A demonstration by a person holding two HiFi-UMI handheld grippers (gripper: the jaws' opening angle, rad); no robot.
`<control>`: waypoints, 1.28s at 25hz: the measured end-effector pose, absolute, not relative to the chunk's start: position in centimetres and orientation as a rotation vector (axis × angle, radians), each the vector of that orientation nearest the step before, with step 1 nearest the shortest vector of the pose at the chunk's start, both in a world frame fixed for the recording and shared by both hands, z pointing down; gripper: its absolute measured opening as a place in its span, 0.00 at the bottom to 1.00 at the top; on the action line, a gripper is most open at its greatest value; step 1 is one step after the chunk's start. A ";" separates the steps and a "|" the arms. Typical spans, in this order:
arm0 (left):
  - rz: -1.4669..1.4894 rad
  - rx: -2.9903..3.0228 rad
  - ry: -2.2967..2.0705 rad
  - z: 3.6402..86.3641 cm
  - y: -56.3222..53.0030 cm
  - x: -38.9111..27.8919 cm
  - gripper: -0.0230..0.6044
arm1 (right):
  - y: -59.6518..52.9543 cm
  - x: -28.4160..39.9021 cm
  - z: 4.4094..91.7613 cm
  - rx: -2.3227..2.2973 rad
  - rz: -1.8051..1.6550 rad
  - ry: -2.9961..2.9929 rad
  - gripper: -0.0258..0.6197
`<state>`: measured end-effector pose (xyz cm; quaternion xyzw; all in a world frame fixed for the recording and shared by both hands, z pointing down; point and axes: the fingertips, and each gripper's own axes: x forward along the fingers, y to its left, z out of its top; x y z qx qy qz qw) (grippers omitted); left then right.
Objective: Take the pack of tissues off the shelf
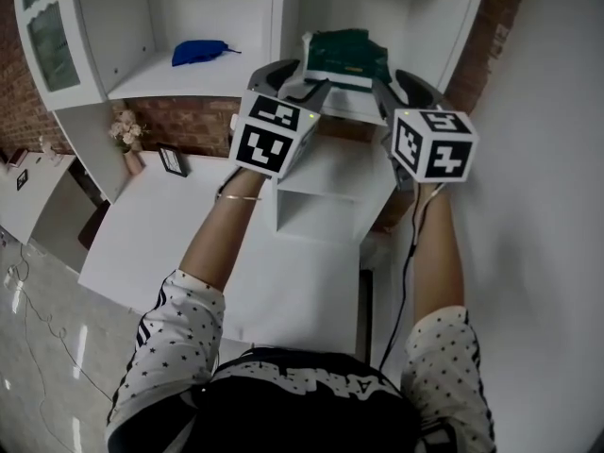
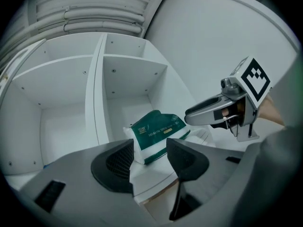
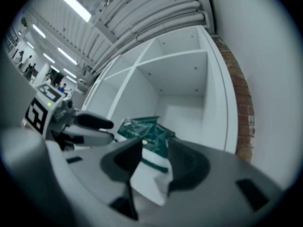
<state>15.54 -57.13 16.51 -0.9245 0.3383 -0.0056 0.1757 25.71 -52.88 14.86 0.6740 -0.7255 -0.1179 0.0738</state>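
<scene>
Up in the white shelf unit point(image 1: 274, 26), two open compartments stand side by side, parted by an upright board. The right compartment holds the pack of tissues point(image 1: 347, 57), green with white ends, lying near the front edge of its shelf board and still on the shelf. In the left gripper view the pack point(image 2: 158, 134) sits slightly tilted, alone in that compartment. The left compartment holds only a blue thing point(image 1: 200, 52), too small to make out, lying towards the back of its board.

The left hand-held gripper point(image 1: 297, 81) is level in front of the right compartment, just at the pack's left side. Its own view shows the jaws wide apart point(image 2: 149, 160), with the pack beyond the gap and neither pad pressing on it. The right hand-held gripper point(image 1: 401, 88) is at the pack's right side. Its jaws also stand wide point(image 3: 154, 162), the pack point(image 3: 147, 134) showing past them and not gripped. Each gripper appears in the other's view, close beside the pack.

Below the pack's shelf is a smaller open compartment point(image 1: 321, 206); nothing can be seen in it. On the white worktop point(image 1: 170, 243) to the left stand a small vase of flowers point(image 1: 125, 135) and a dark picture frame point(image 1: 173, 160), against a brick wall point(image 1: 189, 119).
</scene>
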 end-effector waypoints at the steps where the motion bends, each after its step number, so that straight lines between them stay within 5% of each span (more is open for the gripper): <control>1: -0.028 -2.621 0.958 16.7 -57.3 15.8 0.42 | -53.3 25.8 15.0 2.020 -0.345 -2.169 0.30; 20: -0.081 -2.677 0.995 17.1 -59.3 17.7 0.42 | -56.3 27.4 15.8 2.048 -0.265 -2.032 0.30; 24: -0.085 -2.676 1.012 17.1 -59.5 17.8 0.42 | -56.3 27.8 15.9 2.044 -0.258 -2.021 0.19; 27: -0.074 -2.654 1.069 16.9 -60.0 17.1 0.25 | -56.2 27.6 16.0 2.036 -0.247 -2.043 0.15; 32: -0.079 -2.647 1.078 17.0 -60.1 16.7 0.19 | -55.8 27.3 16.1 2.032 -0.263 -2.065 0.10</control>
